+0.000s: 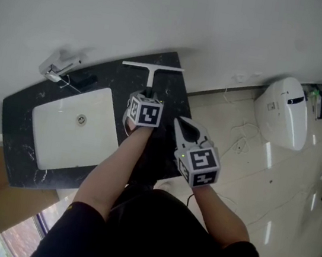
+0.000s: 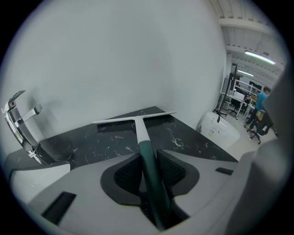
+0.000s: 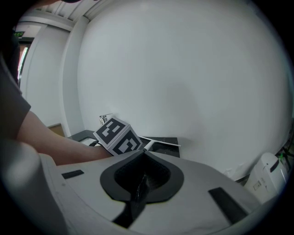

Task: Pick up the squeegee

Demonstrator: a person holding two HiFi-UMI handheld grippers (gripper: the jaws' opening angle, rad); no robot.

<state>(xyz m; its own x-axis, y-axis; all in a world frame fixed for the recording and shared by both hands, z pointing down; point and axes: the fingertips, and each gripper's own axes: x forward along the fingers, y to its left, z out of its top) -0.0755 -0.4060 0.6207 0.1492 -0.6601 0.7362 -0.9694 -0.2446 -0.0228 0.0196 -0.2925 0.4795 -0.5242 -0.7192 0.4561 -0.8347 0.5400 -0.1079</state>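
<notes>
A plain white wall and a pale glossy tiled floor are seen around a black marble-veined table. A white rectangular sink is set into the table, with a chrome tap behind it. At the table's far right end, against the wall, a white T-shaped squeegee with a dark green handle is laid flat. Its blade is run along the wall and its handle is pointed toward the person. The green part of the handle is taken between the pads of the left tongs, which are closed narrowly upon it; the blade is not yet raised off the table. The right tongs are held just to the right, near the table's edge, pressed together with nothing in them.

The squeegee is judged to be light and stiff, probably of hard plastic, with only the blade's edge likely soft. The smooth round handle may prove slippery and could be swivelled in the grip by the heavier blade end. A hold on the handle, nearer the blade than the tip, is judged best, so that drooping is limited.
</notes>
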